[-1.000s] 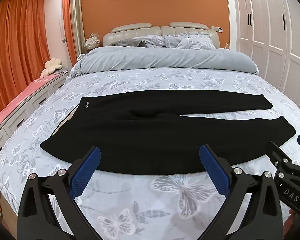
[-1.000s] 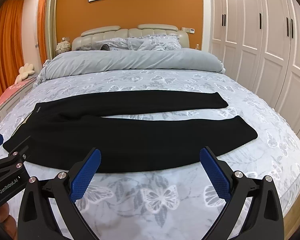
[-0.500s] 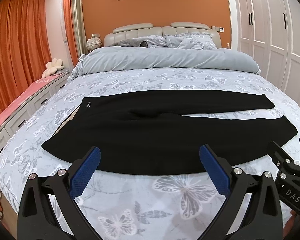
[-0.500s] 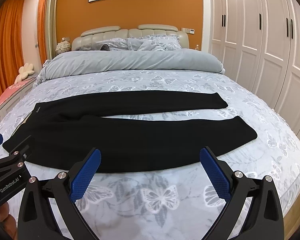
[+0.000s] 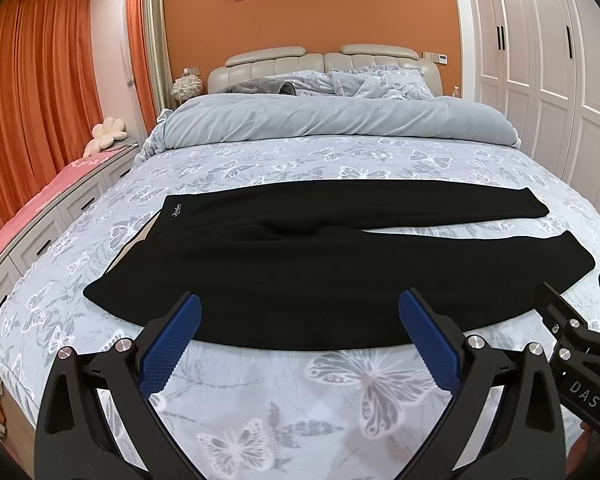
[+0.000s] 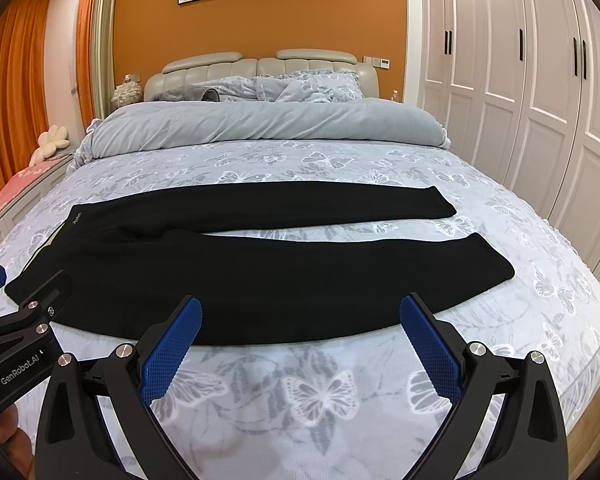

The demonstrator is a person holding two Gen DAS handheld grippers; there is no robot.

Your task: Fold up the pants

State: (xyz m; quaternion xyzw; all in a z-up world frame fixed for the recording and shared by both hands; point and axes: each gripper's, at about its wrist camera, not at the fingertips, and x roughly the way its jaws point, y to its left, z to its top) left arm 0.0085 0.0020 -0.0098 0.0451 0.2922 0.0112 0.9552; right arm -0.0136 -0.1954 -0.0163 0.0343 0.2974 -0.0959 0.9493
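Black pants lie flat across the bed, waistband to the left, both legs stretched to the right and slightly apart; they also show in the right wrist view. My left gripper is open and empty, held above the near edge of the pants toward the waist side. My right gripper is open and empty, above the near edge of the front leg. Each gripper shows at the edge of the other's view: the right one, the left one.
The bed has a grey butterfly-print sheet; a rolled grey duvet and pillows lie at the head. A drawer bench with a pink top runs along the left. White wardrobes stand on the right.
Both grippers have drifted very slightly; the pants lie as before and both grippers stay open.
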